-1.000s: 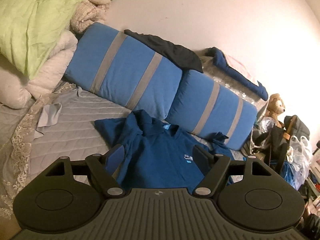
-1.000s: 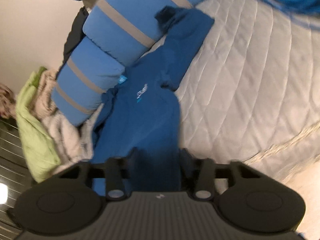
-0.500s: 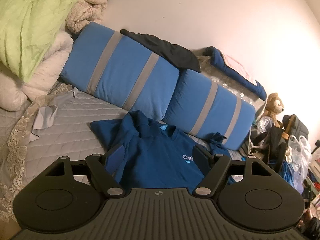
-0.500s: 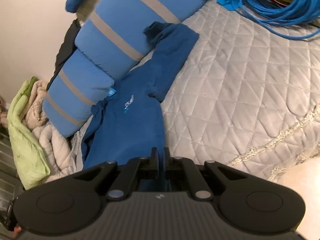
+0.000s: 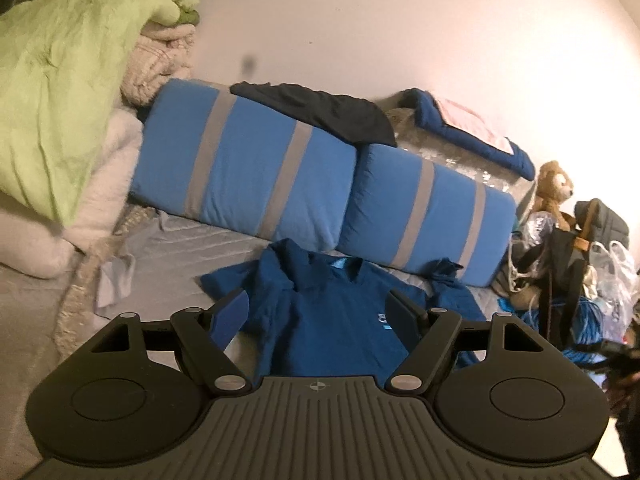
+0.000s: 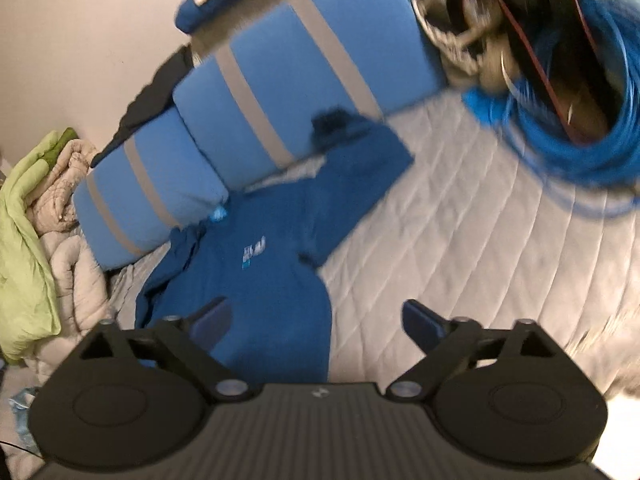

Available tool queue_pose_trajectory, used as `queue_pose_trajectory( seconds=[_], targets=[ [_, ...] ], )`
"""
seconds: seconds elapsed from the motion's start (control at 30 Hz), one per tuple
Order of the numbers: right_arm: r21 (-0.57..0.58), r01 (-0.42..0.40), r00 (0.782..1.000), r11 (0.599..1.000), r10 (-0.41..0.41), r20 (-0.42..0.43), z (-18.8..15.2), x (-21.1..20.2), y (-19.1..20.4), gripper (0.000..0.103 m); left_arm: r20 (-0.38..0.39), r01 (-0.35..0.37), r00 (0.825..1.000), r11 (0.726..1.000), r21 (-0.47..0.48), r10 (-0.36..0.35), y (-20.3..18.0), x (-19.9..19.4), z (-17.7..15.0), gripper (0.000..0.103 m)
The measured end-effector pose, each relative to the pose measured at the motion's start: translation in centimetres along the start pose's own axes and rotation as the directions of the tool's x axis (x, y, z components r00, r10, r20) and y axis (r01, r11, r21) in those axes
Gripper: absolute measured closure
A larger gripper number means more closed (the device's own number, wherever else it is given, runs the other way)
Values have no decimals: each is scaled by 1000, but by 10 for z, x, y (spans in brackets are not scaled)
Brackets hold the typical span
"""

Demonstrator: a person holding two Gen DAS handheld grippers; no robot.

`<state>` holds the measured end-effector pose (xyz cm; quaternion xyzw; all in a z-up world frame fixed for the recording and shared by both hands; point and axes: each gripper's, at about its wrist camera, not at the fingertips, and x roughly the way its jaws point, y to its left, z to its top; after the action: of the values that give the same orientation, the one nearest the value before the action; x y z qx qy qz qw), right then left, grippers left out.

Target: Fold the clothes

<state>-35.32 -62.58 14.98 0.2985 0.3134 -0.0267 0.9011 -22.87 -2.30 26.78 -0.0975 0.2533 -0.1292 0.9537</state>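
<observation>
A grey quilted bed fills both views, with two blue striped cushions leaning on the wall at its far side. A dark blue shirt lies spread flat on the bed just in front of the cushions, collar toward them, a pale logo on its chest. A green quilt is piled at the left. The left tool hangs over the shirt with its jaws spread, pinching nothing. The right tool has its jaws opening wide, clear of the cloth, above the shirt's lower edge.
</observation>
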Motion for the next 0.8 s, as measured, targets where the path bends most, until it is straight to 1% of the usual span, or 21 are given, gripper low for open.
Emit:
queue_pose_trajectory(
  seconds=[0.13,0.23,0.3,0.4,0.5,0.63,0.73,0.8],
  targets=[
    [-61,12,995,998,-6,96,34,-35,13,0,9,-11,1000,1000,14,11,0,-18,19,28],
    [-98,24,985,995,-7,171,59,-64,21,0,33,-7,999,999,34,5,-4,-33,33,28],
    [-120,38,975,992,-11,222,76,-84,27,0,49,-6,999,999,41,4,-8,-41,41,28],
    [-143,66,956,987,-22,292,97,-109,34,0,82,-31,996,997,77,25,-17,-52,52,28],
    [-151,80,938,985,-23,346,113,-130,40,0,115,-13,993,995,99,1,-23,-59,63,28],
    [-154,93,914,984,-23,406,129,-146,47,0,155,7,988,992,124,-26,-32,-55,74,28],
    [-148,100,899,984,-26,436,139,-148,47,0,173,16,984,991,136,-40,-36,-37,78,28],
    [-136,108,892,985,-36,451,145,-145,45,0,170,17,985,989,144,-42,-39,-24,81,28]
  ],
)
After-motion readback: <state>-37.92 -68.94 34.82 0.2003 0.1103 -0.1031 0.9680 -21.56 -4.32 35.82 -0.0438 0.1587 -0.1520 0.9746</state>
